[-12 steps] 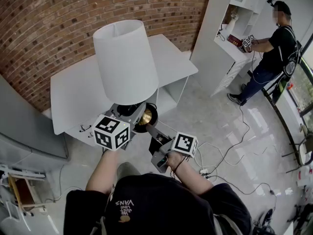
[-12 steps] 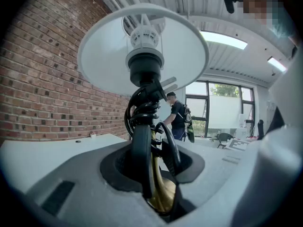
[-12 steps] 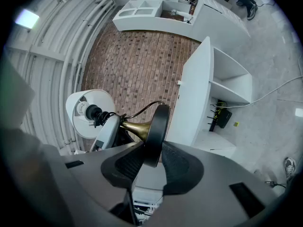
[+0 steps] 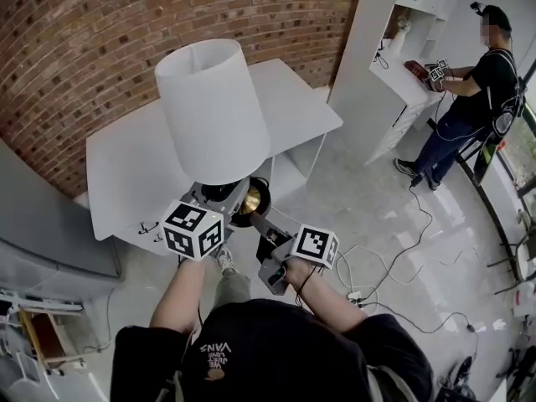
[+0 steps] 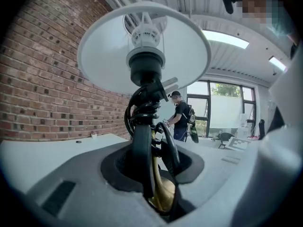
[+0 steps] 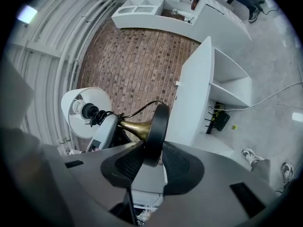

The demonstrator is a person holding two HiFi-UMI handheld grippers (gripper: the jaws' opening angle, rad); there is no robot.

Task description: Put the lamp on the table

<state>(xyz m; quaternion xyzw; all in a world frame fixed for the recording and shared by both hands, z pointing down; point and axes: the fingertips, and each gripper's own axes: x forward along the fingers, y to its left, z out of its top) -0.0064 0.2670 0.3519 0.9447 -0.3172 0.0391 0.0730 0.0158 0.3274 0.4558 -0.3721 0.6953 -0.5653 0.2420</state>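
While the lamp (image 4: 213, 111) is held in the air at the front edge of the white table (image 4: 117, 166), not resting on it, its cord-wrapped brass stem (image 5: 158, 193) is clamped by the left gripper (image 4: 224, 193). The rim of its black base (image 6: 156, 131) is pinched by the right gripper (image 4: 258, 221). Farther right, white shelves (image 4: 410, 7) are faced by a second person (image 4: 481, 82).

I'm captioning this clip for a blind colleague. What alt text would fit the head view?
Seen from above, a person holds a white-shaded lamp in the air, left gripper shut on its stem, right gripper on its base, before a white table against a brick wall. A second person stands at white shelves, far right.
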